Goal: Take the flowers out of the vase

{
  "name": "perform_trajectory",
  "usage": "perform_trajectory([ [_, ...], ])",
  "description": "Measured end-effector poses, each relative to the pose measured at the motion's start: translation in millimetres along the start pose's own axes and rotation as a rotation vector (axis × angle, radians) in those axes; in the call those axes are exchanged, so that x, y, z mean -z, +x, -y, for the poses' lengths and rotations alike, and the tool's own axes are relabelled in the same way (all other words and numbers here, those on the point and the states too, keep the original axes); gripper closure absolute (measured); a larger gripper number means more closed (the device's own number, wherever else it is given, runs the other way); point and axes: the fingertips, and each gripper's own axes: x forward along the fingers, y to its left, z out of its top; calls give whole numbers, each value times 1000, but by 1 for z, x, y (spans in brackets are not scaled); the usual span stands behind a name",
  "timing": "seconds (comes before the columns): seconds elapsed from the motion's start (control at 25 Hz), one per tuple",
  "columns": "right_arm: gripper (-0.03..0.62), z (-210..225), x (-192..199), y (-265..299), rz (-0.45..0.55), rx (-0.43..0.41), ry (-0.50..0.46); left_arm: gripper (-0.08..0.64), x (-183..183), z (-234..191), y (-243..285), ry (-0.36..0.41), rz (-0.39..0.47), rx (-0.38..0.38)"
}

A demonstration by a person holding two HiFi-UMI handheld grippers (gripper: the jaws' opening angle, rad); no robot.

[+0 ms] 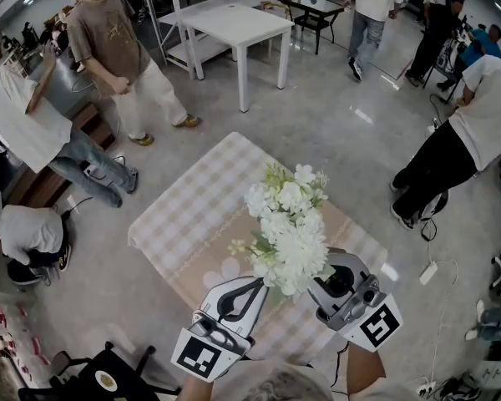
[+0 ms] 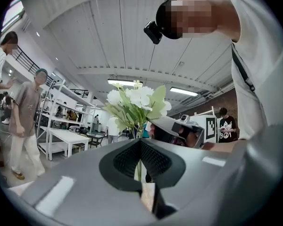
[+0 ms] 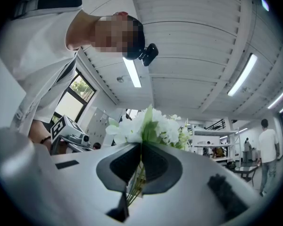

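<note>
A bunch of white flowers (image 1: 292,224) with pale green leaves stands over the near part of a table with a beige checked cloth (image 1: 184,215). The blooms hide the vase from the head view. My left gripper (image 1: 261,282) comes in from the lower left and my right gripper (image 1: 316,284) from the lower right, both tips at the base of the bunch. In the left gripper view the jaws (image 2: 140,141) are shut, with a green stem (image 2: 137,168) between them and the flowers (image 2: 137,100) above. In the right gripper view the jaws (image 3: 142,145) are shut on several stems (image 3: 136,182) below the flowers (image 3: 151,126).
People stand around the table: one in a brown shirt (image 1: 117,48) at the far left, one in black trousers (image 1: 451,157) at the right, one crouching (image 1: 29,232) at the left. A white table (image 1: 238,23) stands behind. A black chair (image 1: 108,378) is at the lower left.
</note>
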Motion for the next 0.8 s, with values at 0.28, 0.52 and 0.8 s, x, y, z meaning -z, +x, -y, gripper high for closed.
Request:
perform_trajectory([
  [0.28, 569, -21, -3, -16, -10, 5, 29, 551, -5, 12, -14, 1, 13, 8],
  [0.52, 569, -35, -3, -28, -22, 18, 51, 551, -6, 24, -24, 0, 20, 24],
  [0.8, 569, -45, -3, -39, -47, 29, 62, 551, -7, 36, -29, 4, 19, 41],
])
